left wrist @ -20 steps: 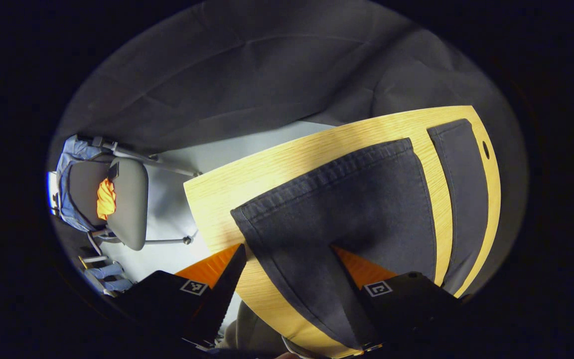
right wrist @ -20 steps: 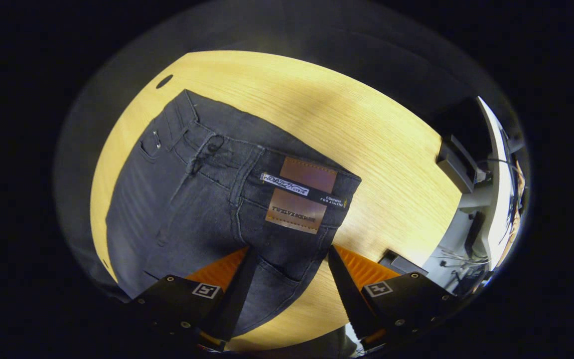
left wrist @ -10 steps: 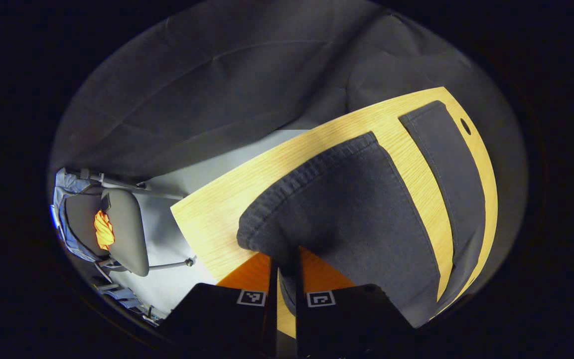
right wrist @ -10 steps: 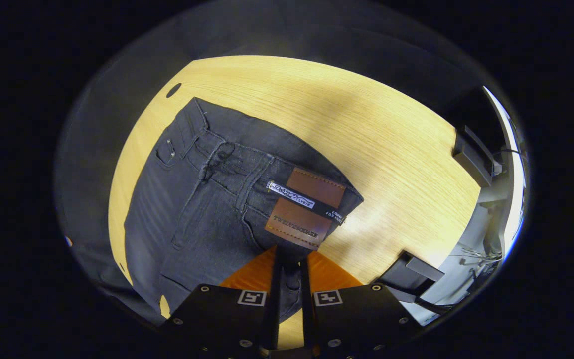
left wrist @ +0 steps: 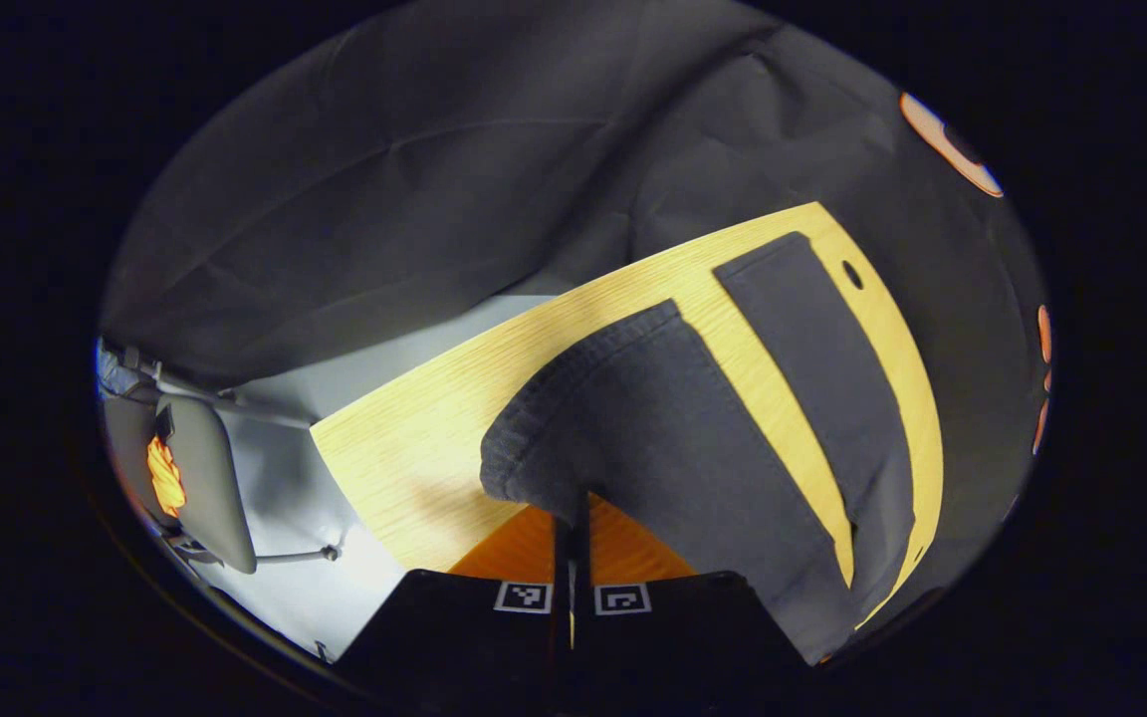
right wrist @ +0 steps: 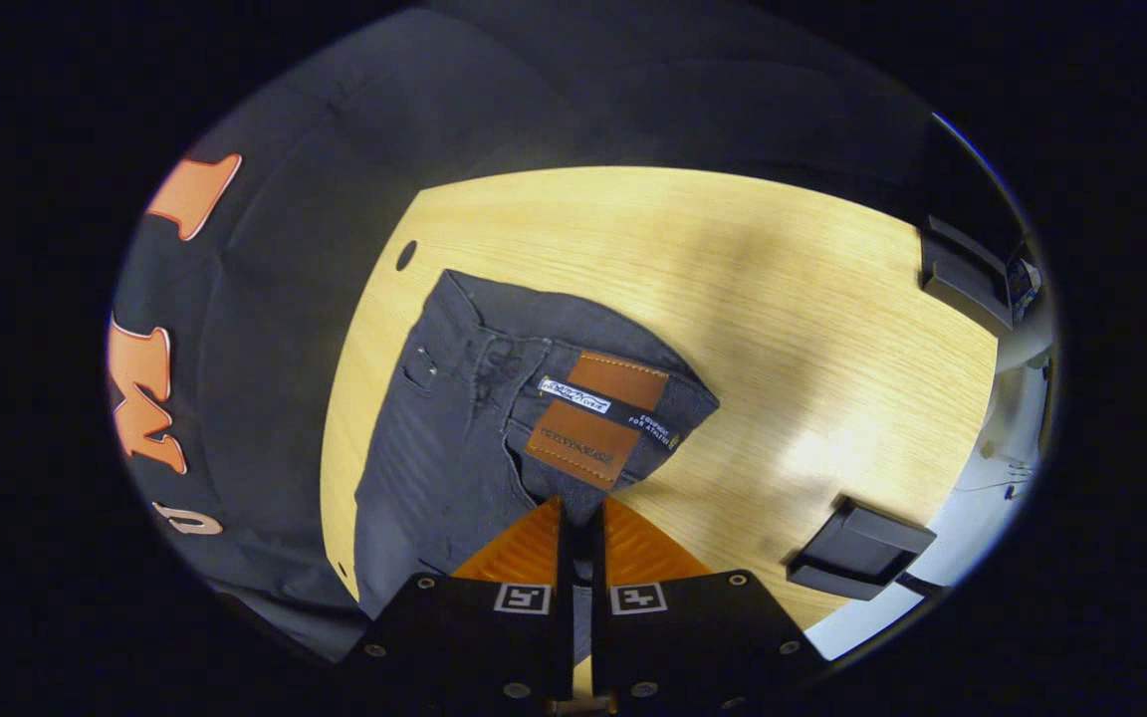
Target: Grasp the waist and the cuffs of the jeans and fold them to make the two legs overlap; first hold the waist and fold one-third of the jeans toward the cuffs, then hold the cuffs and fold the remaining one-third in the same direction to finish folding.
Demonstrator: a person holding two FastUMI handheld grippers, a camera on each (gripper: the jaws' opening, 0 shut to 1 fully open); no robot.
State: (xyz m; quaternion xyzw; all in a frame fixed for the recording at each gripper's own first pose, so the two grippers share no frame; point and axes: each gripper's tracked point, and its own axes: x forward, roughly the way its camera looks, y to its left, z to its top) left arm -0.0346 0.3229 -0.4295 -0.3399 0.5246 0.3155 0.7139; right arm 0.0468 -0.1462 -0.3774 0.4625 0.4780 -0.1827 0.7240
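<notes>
Left gripper view: left gripper (left wrist: 572,518) pinches a cuff of the dark grey denim jeans (left wrist: 673,438) on the pale wooden table (left wrist: 414,448). Right gripper (right wrist: 579,518) clamps their waist beside the brown leather patch (right wrist: 595,418).

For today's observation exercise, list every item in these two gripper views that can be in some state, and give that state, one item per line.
jeans: lying on the table, legs spread apart, not yet overlapped
waist: lifted at the patch corner, pinched by the right gripper
near cuff: raised and bunched, pinched by the left gripper
far cuff: flat on the table
left gripper: shut on the near cuff
right gripper: shut on the waist
table: bearing the jeans
</notes>
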